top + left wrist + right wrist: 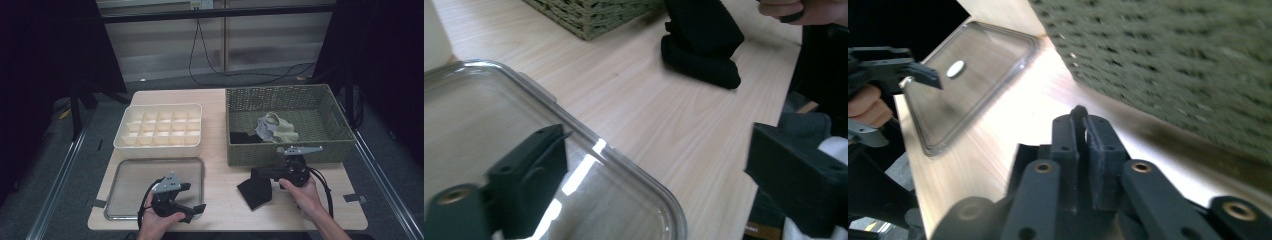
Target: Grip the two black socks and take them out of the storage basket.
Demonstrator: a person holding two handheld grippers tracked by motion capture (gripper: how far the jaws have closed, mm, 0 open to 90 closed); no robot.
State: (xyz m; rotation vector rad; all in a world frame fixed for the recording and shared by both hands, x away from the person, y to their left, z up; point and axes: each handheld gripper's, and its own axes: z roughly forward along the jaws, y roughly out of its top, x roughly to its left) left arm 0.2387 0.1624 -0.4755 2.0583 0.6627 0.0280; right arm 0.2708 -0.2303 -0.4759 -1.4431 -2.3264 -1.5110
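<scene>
Black cloth [255, 189] hangs from the right gripper [265, 174], whose jaws are pinched on its upper edge; its lower part rests folded on the table [220, 145] just in front of the basket [235, 150], near the table's front edge. In the right gripper view the two jaws stand almost together with a thin strip of the cloth [1079, 117] showing between their tips, and the basket's woven wall [1173, 60] fills the upper right, blurred. The person's right hand [302, 192] grips the tool from below. The left gripper [192, 197] is held by the left hand [157, 222] over the front right corner of the clear lid [125, 185], its jaws spread wide with nothing between them; in the left gripper view one jaw sits above the lid [484, 115] and the other is off the table's edge, with the cloth [701, 45] farther off on the wood. Behind the lid lies a cream divided box [160, 145], its cells bare. Inside the basket lie a pale bundle of cloths [277, 127] and a dark piece [242, 137], touching each other.
</scene>
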